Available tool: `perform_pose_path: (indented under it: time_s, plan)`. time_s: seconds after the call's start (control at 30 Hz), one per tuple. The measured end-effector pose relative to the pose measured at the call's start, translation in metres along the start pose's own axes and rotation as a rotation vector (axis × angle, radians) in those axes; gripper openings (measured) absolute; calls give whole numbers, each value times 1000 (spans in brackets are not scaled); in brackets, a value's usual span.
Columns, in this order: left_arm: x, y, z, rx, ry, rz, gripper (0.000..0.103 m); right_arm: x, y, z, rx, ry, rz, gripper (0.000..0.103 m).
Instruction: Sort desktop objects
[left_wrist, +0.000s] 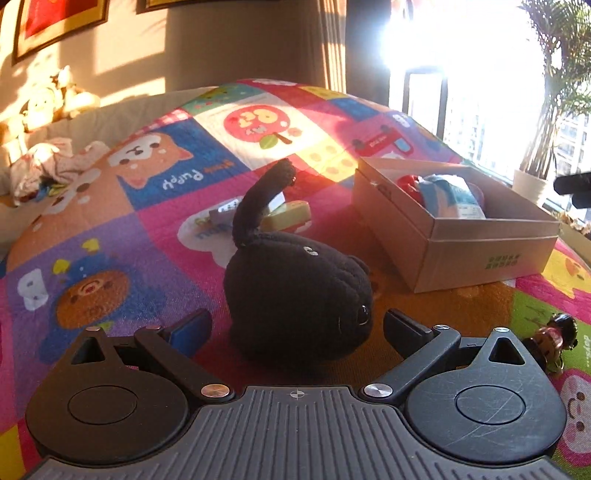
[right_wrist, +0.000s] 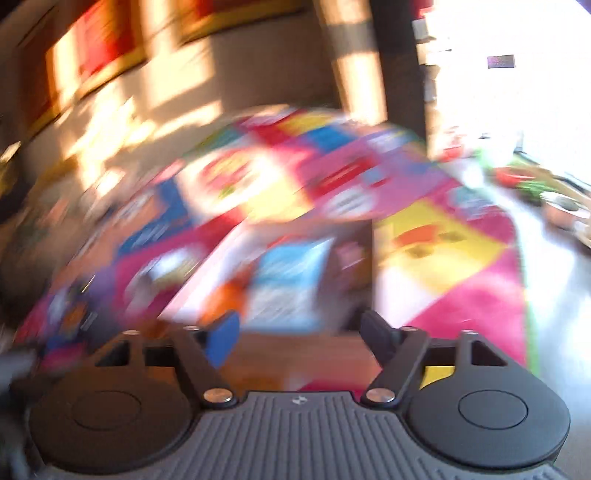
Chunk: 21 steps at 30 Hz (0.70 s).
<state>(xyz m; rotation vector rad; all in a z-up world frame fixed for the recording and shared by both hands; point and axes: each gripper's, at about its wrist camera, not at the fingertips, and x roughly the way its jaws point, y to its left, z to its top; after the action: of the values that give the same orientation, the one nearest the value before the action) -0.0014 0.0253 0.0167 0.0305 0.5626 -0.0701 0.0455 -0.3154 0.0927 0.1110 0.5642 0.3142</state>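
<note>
Both tongs gape empty: with the black plush cat at twelve o'clock before the left tongs, I'd ease forward, pinch its body squarely, then carry it to the cardboard box at two o'clock.

Your left wrist view is sharp, but low sun through the window blows out the upper right, glares on the patchwork mat and stripes the wall with shadow. Your right wrist view is smeared by motion blur; only the gripper stays crisp. Edges bow fisheye-style
</note>
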Motion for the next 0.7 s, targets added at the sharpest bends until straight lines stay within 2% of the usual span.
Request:
perform_pose_path:
  time_s: [0.1,0.2,0.23,0.33,0.43,0.5,0.63,0.7]
  plan:
    - [-1,-2,0,11,5,1,102,20,-23,6,103,29,-19,80]
    - [-4,-1,-1,5,17,-12,102,48,-33,6,178,97,36,80]
    - [-6,-1,-1,7,19,-11,102,54,-31,6,185,111,59,84]
    - [-11,0,0,23,16,3,102,71,-15,9,155,96,33,89]
    - [-14,-1,5,41,-3,11,102,90,-8,10,144,102,108,88]
    - [-13,-1,9,56,-11,25,102,94,-4,12,142,109,156,88]
    - [-3,-3,16,83,-8,28,103,75,6,8,89,54,148,89]
    - [5,-3,19,87,1,20,103,55,6,1,45,29,140,97]
